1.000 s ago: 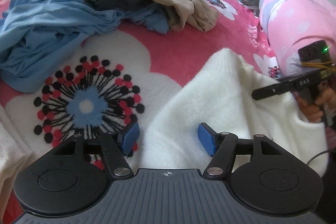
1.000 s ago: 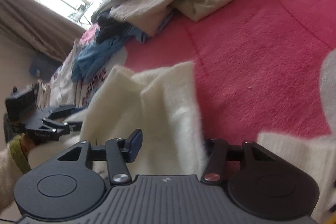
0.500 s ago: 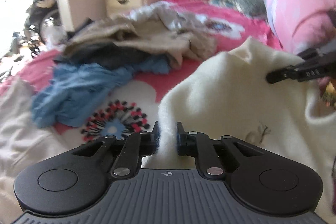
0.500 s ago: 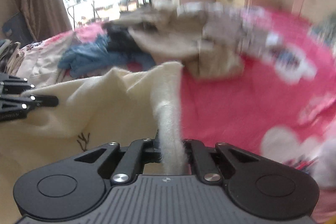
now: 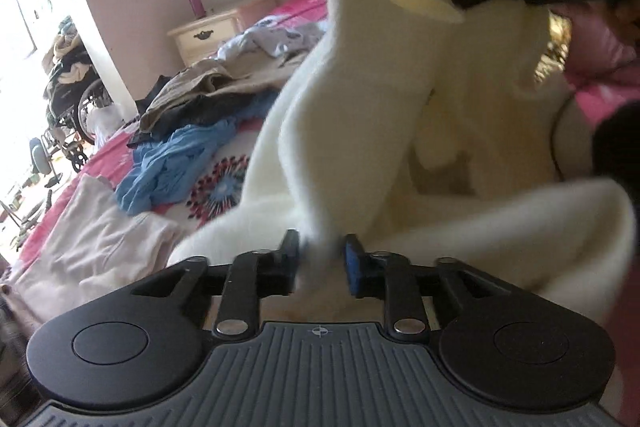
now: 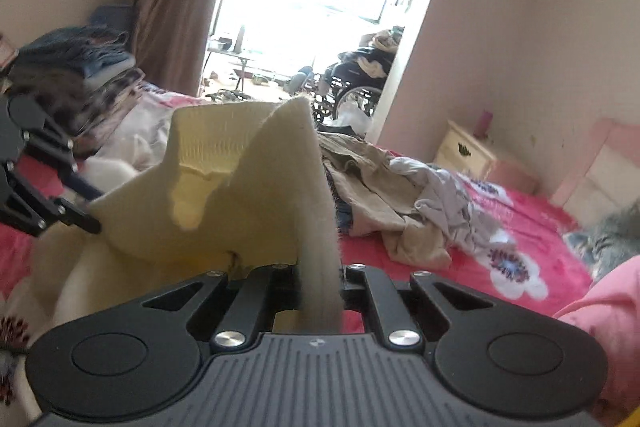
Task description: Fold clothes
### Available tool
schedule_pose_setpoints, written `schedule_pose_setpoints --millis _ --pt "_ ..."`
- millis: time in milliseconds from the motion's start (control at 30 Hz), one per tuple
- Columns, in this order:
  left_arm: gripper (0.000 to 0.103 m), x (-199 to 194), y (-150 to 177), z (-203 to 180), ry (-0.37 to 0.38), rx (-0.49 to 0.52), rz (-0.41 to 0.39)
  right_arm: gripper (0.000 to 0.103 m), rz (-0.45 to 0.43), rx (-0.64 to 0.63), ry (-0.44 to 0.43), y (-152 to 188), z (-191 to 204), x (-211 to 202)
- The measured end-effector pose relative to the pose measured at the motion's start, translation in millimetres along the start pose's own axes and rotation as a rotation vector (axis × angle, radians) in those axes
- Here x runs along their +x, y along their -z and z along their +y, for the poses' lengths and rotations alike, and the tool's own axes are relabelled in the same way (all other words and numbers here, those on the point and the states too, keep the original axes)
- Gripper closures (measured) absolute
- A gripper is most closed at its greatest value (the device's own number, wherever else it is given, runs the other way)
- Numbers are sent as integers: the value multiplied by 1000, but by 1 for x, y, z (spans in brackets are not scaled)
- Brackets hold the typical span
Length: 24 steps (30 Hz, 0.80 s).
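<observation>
Both hand-held grippers have lifted the cream sweater (image 5: 400,75) off the bed (image 6: 540,227); it hangs between them. Right hand-held gripper (image 6: 320,283) pinches one edge tight. Left hand-held gripper (image 5: 320,259) is opening, with fabric between its pads. It looks soft, thick and floppy, so better to hold it at the shoulders.

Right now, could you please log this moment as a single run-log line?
phase: lifting | item: cream sweater | left gripper: jaws opening, fabric between | right gripper: shut on sweater | surface: pink bed
</observation>
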<state>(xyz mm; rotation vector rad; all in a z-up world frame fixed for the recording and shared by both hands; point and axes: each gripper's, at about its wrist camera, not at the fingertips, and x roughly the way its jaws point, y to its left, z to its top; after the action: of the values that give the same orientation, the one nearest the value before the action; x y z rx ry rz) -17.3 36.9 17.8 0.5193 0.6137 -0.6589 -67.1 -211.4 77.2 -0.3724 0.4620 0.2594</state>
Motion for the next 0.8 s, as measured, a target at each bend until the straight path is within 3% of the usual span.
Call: schedule_pose_setpoints --millis 267,533,667,733,800 --pt "45 5 -12 1 -23 85 -73 95 -20 -27 -2 -3 16 -8" --pt "38 48 -21 -8 82 320 -21 96 -5 -1 15 -4 17 -9" --pt "31 61 -15 -13 96 434 6 96 3 58 14 -4 5 -1" --pt "31 67 -14 -12 81 440 6 96 4 83 10 -4 0 3" --pt "34 72 -20 -5 72 382 5 96 3 100 5 -4 -3 7"
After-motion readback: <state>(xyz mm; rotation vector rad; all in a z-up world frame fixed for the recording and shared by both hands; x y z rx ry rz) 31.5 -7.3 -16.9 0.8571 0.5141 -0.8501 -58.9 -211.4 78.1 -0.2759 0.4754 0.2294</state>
